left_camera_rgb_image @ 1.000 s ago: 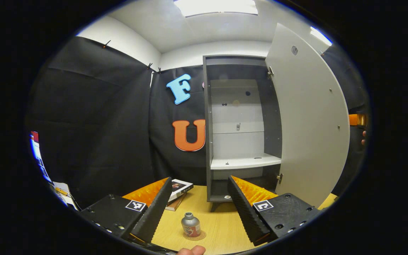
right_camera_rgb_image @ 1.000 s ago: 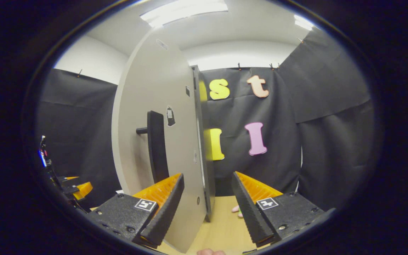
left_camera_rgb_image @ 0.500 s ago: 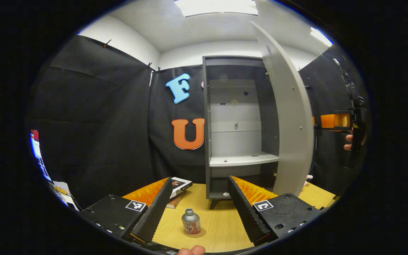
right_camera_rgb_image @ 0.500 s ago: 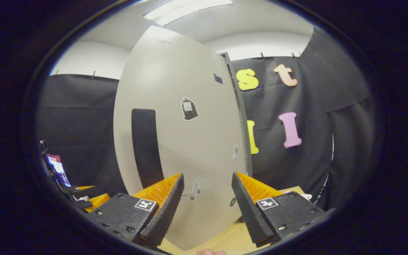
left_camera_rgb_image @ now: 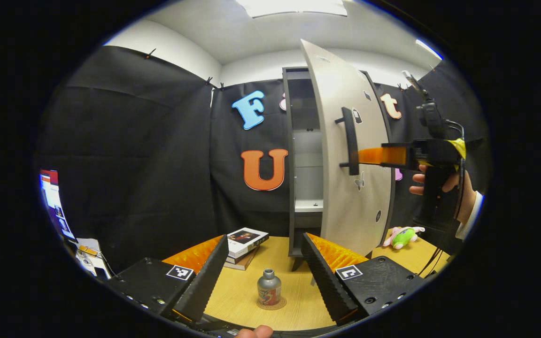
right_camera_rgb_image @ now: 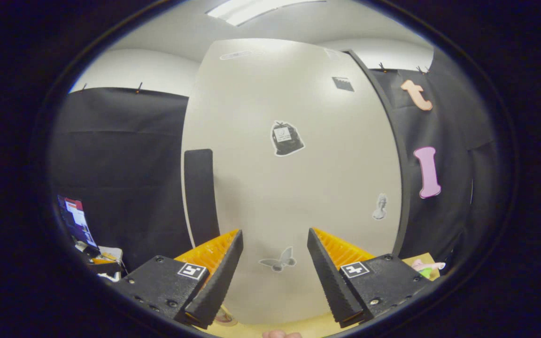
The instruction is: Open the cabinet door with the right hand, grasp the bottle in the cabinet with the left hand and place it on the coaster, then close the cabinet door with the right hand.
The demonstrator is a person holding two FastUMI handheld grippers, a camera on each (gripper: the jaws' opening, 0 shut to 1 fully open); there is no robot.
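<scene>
A: What carries it all?

B: A light wood surface [left_camera_rgb_image: 294, 286].

A: And what sits on it?

B: A round coaster [left_camera_rgb_image: 271, 303] near the front edge, with a small silver bottle [left_camera_rgb_image: 268, 293] upright on it. Behind and to the left, a stack of books [left_camera_rgb_image: 244, 241]. The cabinet [left_camera_rgb_image: 300, 155] stands at the back on short dark feet, its door [left_camera_rgb_image: 345, 155] ajar, and a white shelf [left_camera_rgb_image: 308, 206] shows through the gap, with one small dark thing on it, too small to name.

A: Anything to the right?

B: A green and pink plush toy [left_camera_rgb_image: 403, 235] lies on the surface beside the cabinet; the right gripper view catches it [right_camera_rgb_image: 424, 266] too.
</scene>
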